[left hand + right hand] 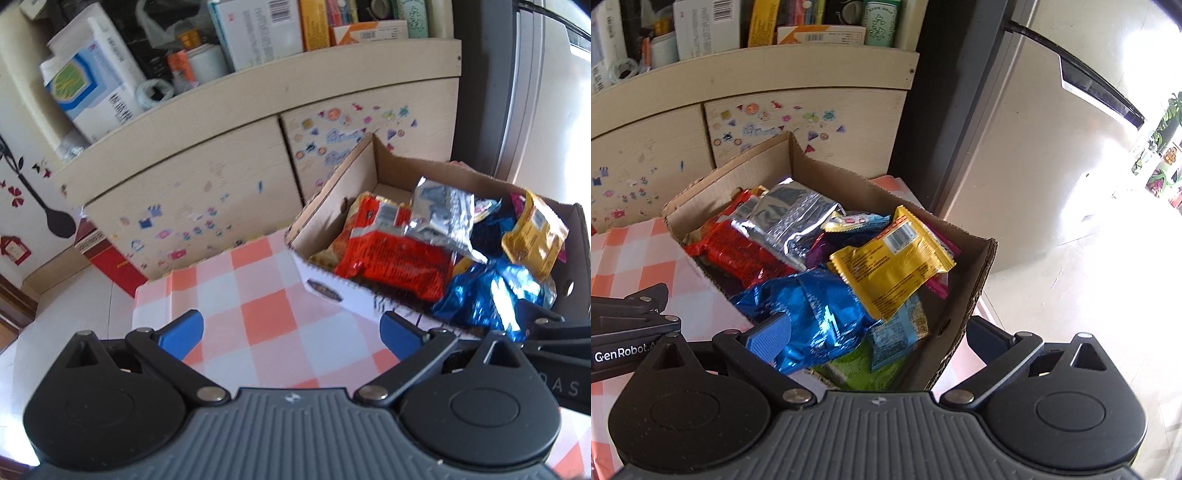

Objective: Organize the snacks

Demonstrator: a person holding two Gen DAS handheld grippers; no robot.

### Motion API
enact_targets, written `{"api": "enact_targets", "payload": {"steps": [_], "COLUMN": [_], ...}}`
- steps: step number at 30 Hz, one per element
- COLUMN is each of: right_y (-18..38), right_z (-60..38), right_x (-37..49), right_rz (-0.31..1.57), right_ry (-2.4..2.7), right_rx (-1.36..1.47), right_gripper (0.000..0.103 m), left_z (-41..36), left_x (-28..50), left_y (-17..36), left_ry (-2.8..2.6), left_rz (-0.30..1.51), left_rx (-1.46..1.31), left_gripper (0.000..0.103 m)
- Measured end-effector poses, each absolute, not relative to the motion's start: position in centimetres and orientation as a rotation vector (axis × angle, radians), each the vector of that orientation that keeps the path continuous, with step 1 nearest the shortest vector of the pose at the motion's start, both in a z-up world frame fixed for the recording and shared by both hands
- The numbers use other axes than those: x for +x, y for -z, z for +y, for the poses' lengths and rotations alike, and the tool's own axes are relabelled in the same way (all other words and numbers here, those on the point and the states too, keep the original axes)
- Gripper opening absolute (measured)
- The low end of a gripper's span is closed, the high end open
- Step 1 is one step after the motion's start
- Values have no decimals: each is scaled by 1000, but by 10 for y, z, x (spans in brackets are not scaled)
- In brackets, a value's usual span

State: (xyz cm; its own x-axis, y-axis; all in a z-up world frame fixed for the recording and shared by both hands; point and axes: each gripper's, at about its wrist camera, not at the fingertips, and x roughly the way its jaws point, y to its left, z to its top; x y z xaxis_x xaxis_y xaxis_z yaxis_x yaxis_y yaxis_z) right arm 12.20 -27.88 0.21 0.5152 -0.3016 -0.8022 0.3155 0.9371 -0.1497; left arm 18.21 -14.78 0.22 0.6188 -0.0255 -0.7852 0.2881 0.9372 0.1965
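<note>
A cardboard box sits on the orange-and-white checked tablecloth, filled with snack packets. Inside lie a red packet, a silver packet, a yellow packet and a crinkled blue foil packet. My left gripper is open over the cloth, left of the box, holding nothing. My right gripper is open above the box's near end; its left pad rests by the blue foil packet, the right finger outside the box wall.
A pale cabinet with stickers on its doors stands behind the table, its shelf crowded with boxes and bottles. A grey door or fridge side rises to the right. A red box stands on the floor at left.
</note>
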Motion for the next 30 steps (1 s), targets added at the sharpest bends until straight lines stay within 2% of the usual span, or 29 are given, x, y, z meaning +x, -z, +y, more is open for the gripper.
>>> {"api": "enact_targets", "payload": {"steps": [11, 24, 30], "right_y": [8, 17, 30], "right_z": [-246, -193, -176], "right_x": [102, 81, 69], "right_rz": [986, 1022, 1066], "right_ry": [290, 119, 53], "right_rx": [6, 0, 68], "right_gripper": [103, 103, 103], "left_z": [-104, -47, -23], "left_x": [158, 145, 135], "left_y": [9, 11, 15], "left_ry": [125, 70, 56], "left_rz": [936, 910, 920], "left_rx": [245, 230, 219], "left_gripper": [102, 102, 102]}}
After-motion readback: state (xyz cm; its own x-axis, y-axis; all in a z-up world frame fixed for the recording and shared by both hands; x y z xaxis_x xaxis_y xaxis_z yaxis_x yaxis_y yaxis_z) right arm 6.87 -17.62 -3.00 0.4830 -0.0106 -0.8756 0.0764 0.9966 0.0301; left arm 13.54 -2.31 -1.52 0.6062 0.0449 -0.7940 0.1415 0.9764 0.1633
